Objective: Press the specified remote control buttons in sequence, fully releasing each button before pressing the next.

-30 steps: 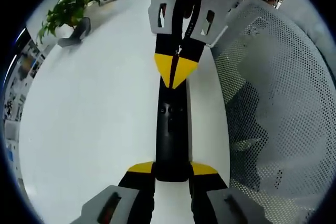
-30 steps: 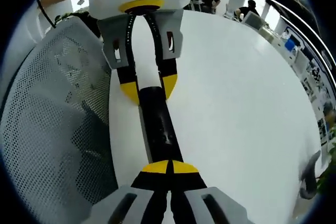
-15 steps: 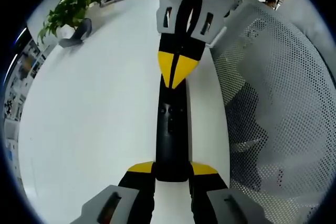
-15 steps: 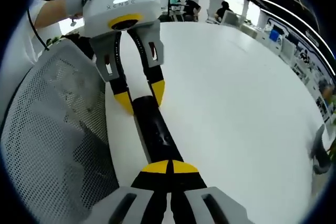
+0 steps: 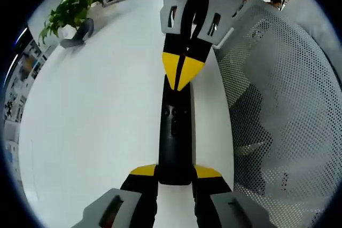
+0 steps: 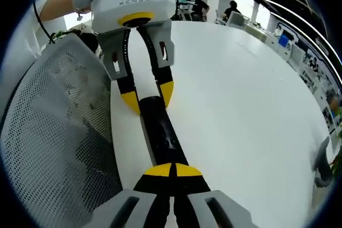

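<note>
Remote (image 5: 175, 134): flat on the white table (image 5: 96, 110), beside the mesh chair (image 5: 278, 110).
Left gripper (image 5: 175, 173): jaws pinching the remote's near end.
Right gripper (image 5: 183, 78): jaws pressed together — tips on the remote's far end.
Risk: an off-centre push could hit a neighbouring button — or skew the remote.

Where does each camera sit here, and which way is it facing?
Left gripper view: rides the left tool, looking along the slim black remote control it clamps on the white table; the right tool faces it, beside a white perforated chair back.
Right gripper view: rides the right tool, shut, tips on the remote, looking back at the left tool and a person's hand.
Shared: remote, table, chair, both tools, from opposite ends.
</note>
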Demonstrator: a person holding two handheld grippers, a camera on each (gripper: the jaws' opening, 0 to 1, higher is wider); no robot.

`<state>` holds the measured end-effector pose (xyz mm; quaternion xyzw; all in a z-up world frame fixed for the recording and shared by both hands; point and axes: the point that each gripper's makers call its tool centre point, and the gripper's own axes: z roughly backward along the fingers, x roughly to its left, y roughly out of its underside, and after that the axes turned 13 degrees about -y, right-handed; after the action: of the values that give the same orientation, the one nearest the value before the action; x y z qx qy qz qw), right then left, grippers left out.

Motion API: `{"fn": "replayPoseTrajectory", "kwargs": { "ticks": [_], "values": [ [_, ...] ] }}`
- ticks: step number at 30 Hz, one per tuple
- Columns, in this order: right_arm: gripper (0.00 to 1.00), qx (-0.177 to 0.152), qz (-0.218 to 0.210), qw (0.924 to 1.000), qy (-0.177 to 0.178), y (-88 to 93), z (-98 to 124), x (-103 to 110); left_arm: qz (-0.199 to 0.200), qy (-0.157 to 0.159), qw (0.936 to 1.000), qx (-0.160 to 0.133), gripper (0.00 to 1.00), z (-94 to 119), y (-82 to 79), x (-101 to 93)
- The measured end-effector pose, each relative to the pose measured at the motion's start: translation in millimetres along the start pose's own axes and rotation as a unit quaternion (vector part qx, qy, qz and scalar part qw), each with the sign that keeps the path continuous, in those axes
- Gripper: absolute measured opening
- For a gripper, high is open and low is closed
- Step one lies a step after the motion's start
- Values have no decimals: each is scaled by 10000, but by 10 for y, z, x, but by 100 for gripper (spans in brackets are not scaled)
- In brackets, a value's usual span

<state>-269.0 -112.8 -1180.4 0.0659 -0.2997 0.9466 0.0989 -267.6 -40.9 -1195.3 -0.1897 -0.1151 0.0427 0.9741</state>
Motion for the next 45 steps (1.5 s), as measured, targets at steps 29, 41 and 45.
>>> {"fn": "replayPoseTrajectory", "kwargs": {
  "ticks": [29,41,45],
  "values": [
    [0,34,351,9993,-108,-53,-52,-45,-199,106,9997,116,24,-10,4,1],
    [0,26,660,9971,-381,-135,-97,-28,-185,129,9997,101,24,-8,6,3],
    [0,54,707,9967,-408,-107,-92,24,-218,132,9996,99,24,-7,5,4]
  ]
}}
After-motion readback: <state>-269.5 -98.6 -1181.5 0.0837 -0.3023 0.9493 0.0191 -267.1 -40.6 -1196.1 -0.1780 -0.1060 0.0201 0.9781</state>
